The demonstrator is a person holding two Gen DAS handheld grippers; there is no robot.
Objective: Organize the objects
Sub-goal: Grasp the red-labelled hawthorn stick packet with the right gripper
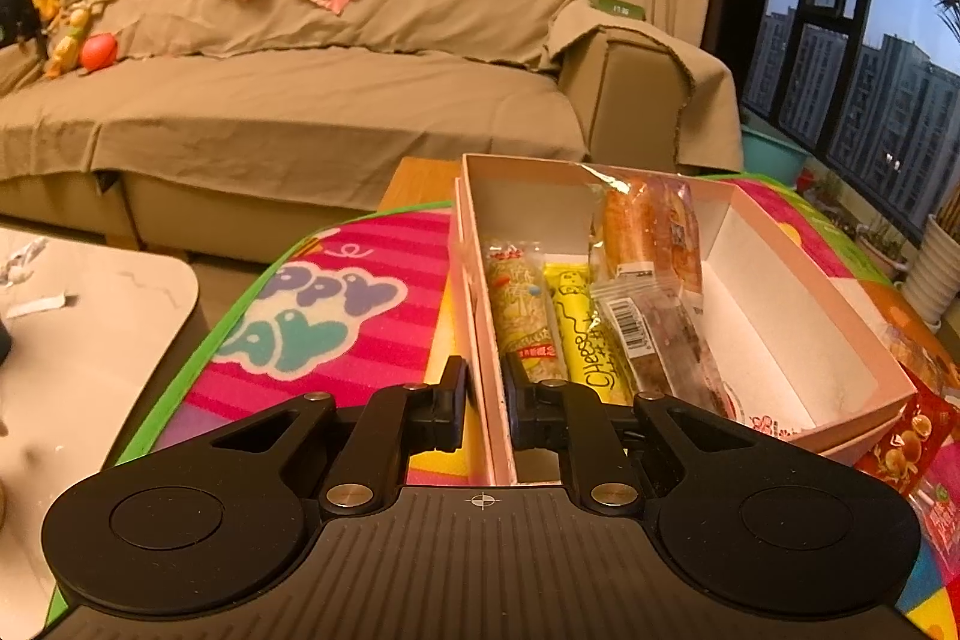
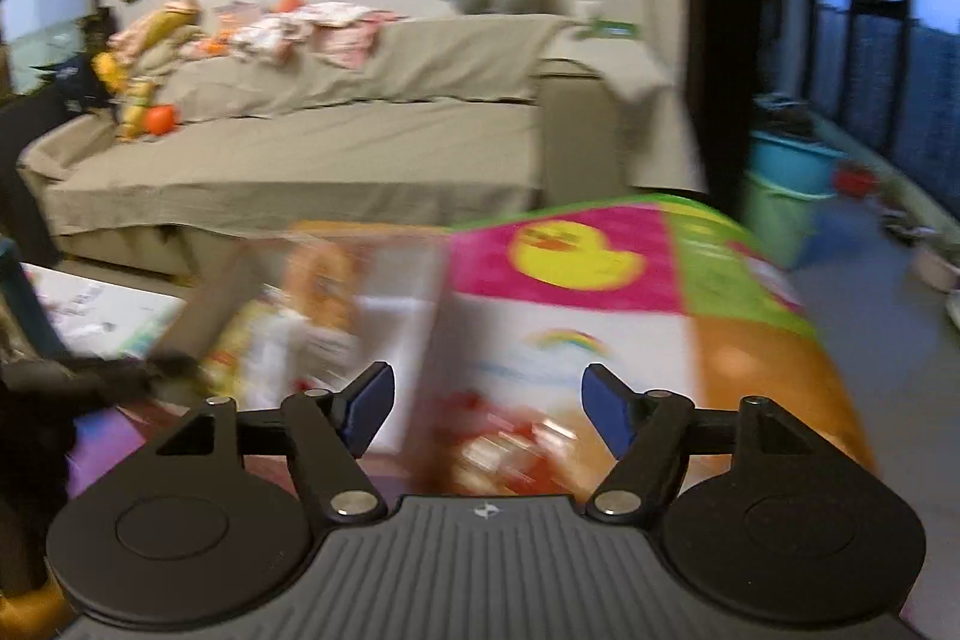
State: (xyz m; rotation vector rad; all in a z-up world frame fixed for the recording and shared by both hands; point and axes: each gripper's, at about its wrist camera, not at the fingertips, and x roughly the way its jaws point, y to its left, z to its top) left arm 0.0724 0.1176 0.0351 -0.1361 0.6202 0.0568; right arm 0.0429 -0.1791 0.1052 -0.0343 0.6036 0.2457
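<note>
Pinching the near wall of the pink box [image 1: 780, 280], the left tool [image 1: 485, 388] is clenched on that thin cardboard edge, one finger outside and one inside, steadying the box on the bright play mat [image 1: 336, 316] that covers the table. Inside the box lie a noodle-patterned snack pack [image 1: 525, 316], a yellow cheese stick [image 1: 579, 328], a barcoded bar [image 1: 654, 340] and a wrapped bread [image 1: 648, 226] leaning on the far wall; the box's right half is still bare. The right tool [image 2: 489, 409] hangs released, nothing between its blue pads, over a blurred red packet [image 2: 510, 451] on the mat just beside the box. To do this step well, I would bring that tool straight down so the pads straddle the packet's narrow width, close on the body rather than a crinkly corner, and keep the left grip firm so the box does not slide when the packet is set into the bare side.
</note>
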